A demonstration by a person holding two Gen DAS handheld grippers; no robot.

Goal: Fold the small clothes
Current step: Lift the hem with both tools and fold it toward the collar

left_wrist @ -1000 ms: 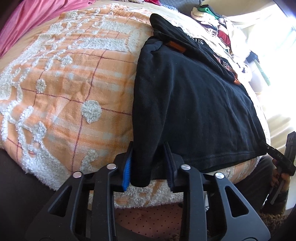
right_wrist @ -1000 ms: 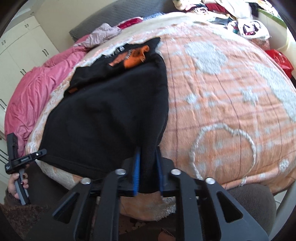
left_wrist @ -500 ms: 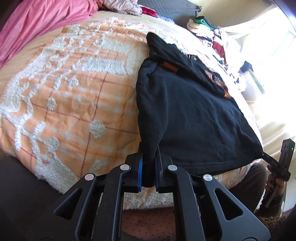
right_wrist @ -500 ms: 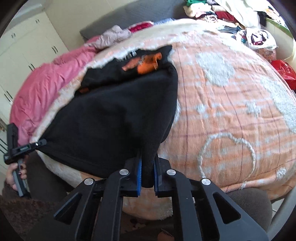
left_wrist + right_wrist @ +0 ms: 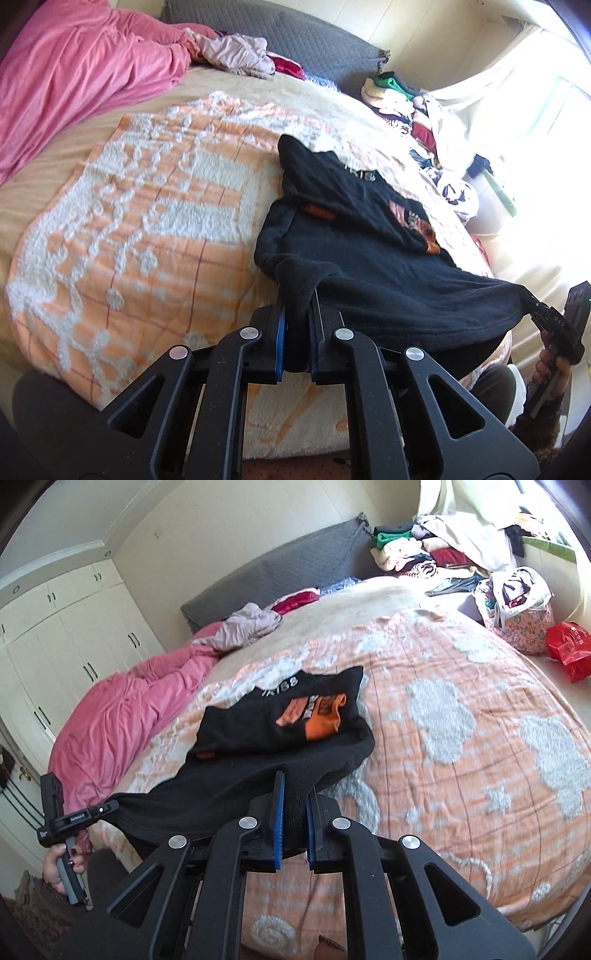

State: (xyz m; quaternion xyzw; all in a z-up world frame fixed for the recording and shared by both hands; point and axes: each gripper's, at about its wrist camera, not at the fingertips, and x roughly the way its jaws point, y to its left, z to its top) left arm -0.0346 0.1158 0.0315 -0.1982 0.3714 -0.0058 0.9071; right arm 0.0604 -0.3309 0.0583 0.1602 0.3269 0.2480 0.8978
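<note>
The black garment (image 5: pixel 369 273) lies on the orange-and-white blanket (image 5: pixel 147 229) that covers the bed, and its near hem is lifted off the blanket and stretched between the two grippers. The left gripper (image 5: pixel 295 332) pinches one hem corner tightly between its blue-padded fingers (image 5: pixel 279 332), and the right gripper (image 5: pixel 293 823) pinches the other corner in the same way, so the cloth bunches up between the pads. The far part of the garment is already folded over itself and shows an orange print (image 5: pixel 317 716) and some white letters, which are too blurred to read. A small orange tag (image 5: pixel 317 212) sits near the fold. At the far side, a flowered bag (image 5: pixel 517 605) holds mixed clothes, but I cannot tell which pieces. Beside it lies a red plastic bag (image 5: pixel 569 650); what it contains is hidden. A pile of clothes (image 5: pixel 417 550) sits by the grey headboard (image 5: pixel 277 568), a pink duvet (image 5: pixel 74 74) lies along the left side, and white wardrobes (image 5: pixel 55 635) stand behind.
</note>
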